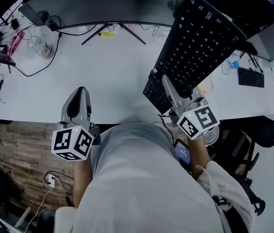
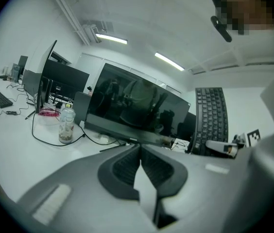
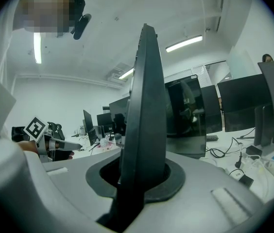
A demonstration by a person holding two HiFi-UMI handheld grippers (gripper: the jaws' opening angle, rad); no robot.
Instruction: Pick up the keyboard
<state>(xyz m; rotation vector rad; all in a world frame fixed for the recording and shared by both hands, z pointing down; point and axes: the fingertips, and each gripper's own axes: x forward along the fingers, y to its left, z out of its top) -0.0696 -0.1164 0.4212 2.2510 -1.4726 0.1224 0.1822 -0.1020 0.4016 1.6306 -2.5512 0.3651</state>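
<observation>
The keyboard [image 1: 200, 47] is black and fills the upper right of the head view. It is raised off the table [image 1: 112, 76] and tilted, with its keyed face turned up and toward the frame's left. Its near, lower end sits at the right of centre, where the right gripper [image 1: 168, 89] has hold of it. In the right gripper view the keyboard stands edge-on as a dark, narrow slab, rising from between the fingers to the top of the frame. The fingers are closed on its edge, parted only by its thickness.

The left gripper [image 1: 81, 90] is at the lower left of centre in the head view, over the near edge of the table and well apart from the keyboard. In its own view the fingers [image 2: 127, 165] are pressed together with nothing between them. The keyboard shows upright at that frame's right, keys facing the camera.

Beyond both grippers, a wide dark monitor [image 1: 108, 4] spans the top of the head view. A clear bottle [image 1: 37, 45] stands at the upper left, and a black cable [image 1: 30, 72] loops beside it. A second keyboard [image 1: 251, 76] lies flat at the far right. Wooden floor [image 1: 15, 144] shows at the lower left, beside the person's pale shirt [image 1: 142, 188].
</observation>
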